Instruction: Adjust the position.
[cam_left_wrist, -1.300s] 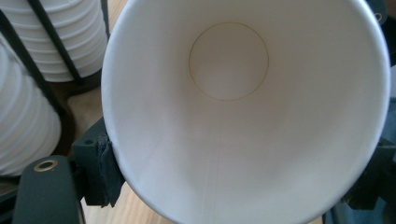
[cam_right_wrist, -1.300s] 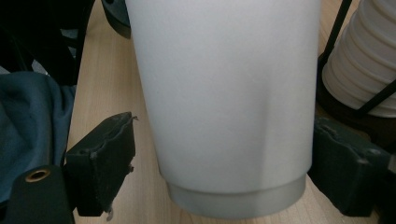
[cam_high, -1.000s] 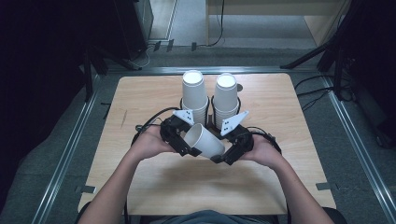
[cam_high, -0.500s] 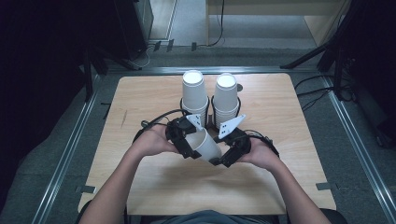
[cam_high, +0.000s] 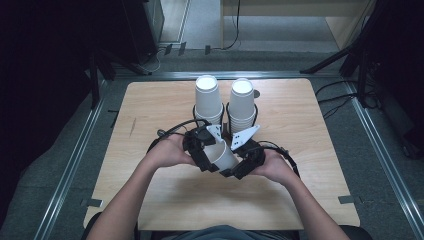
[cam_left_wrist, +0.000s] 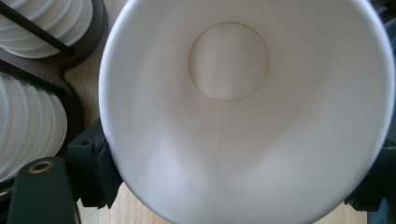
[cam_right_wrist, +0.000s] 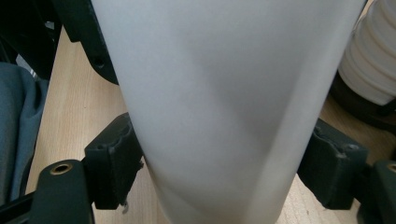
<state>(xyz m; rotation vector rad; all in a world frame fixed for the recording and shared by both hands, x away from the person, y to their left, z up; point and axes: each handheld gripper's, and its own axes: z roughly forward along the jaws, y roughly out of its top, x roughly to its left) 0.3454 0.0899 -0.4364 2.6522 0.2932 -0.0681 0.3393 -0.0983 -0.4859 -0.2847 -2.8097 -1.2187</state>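
One paper cup (cam_high: 220, 155) is lying tilted at the centre of the frame, and you are clamping both grippers on it: the left gripper (cam_high: 201, 150) is squeezing its rim end, the right gripper (cam_high: 243, 159) its base end. Two cup stacks (cam_high: 208, 100) are standing just above, on the table (cam_high: 310, 130).

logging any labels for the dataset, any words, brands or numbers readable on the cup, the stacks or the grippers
None can be read. The paper cup held between the left gripper and right gripper is plain white inside and out. The two cup stacks and the table show no print either.
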